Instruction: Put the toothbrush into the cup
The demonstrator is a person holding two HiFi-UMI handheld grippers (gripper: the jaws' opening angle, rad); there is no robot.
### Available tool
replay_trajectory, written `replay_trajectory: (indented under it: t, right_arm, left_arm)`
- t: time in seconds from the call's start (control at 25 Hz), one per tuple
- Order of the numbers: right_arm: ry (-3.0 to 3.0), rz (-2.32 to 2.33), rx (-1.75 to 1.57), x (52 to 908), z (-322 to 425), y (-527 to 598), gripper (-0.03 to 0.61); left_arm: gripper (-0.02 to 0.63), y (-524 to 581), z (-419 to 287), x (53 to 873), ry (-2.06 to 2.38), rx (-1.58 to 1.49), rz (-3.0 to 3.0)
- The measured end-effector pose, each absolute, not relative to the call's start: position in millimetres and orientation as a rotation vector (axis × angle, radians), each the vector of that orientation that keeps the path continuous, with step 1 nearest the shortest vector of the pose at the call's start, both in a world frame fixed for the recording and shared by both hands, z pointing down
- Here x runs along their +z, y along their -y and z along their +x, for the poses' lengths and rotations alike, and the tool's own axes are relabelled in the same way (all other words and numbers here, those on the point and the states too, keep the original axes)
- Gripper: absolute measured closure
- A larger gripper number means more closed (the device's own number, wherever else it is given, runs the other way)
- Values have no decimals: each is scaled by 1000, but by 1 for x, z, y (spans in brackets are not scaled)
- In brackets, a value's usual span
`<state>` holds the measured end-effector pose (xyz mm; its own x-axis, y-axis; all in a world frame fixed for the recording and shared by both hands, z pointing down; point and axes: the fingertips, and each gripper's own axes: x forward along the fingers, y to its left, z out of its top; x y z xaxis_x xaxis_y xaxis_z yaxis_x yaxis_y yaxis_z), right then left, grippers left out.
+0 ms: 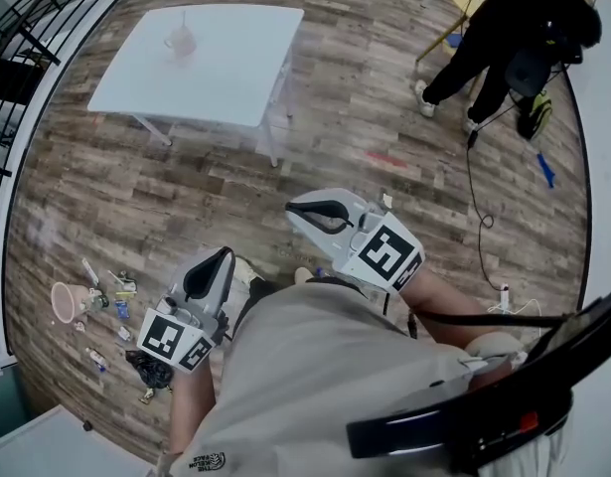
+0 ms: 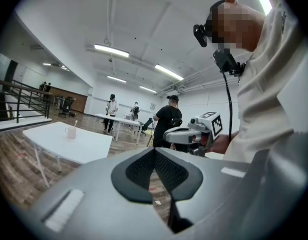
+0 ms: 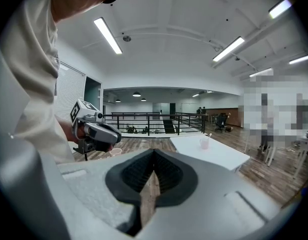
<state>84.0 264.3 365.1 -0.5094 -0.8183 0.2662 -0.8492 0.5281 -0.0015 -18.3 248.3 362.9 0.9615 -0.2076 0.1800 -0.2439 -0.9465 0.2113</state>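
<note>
- Floor [image 1: 384, 117]: wood planks fill most of the head view. I stand well apart from the task's things.
- Table [image 1: 235, 78]: white, and bare apart from the cup near its far left corner.
- Person [image 1: 504, 28]: in black, off to my right, well clear of the table.
- Left gripper [image 2: 154, 150]: held low in front of me, jaws together with nothing between them.
- Right gripper [image 3: 154, 153]: level with the left one, jaws likewise closed on nothing.
- Litter [image 1: 106, 301]: small bits on the floor to my left, too small to name.
- Cup [image 3: 204, 142]: pink, upright on the table. I judge it light and easy to tip if I knock its rim.
- Toothbrush [image 3: 209, 135]: a thin stick leaning out of the cup, so it seems to be inside already.
  - I judge it light, stiff and smooth, so it may swivel between the pads.
  - If I had to lift it, I would pinch the handle mid-length, above the rim, and pull along its lean so the cup stays put.
</note>
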Motion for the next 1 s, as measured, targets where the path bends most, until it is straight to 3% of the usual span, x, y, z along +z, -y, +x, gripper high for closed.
replay_trajectory:
  t: [1.0]
  right_arm:
    - [2594,1186,205,385,2,-112,577]
  left_arm:
    - [609,-108,-87,380,468,236,2801]
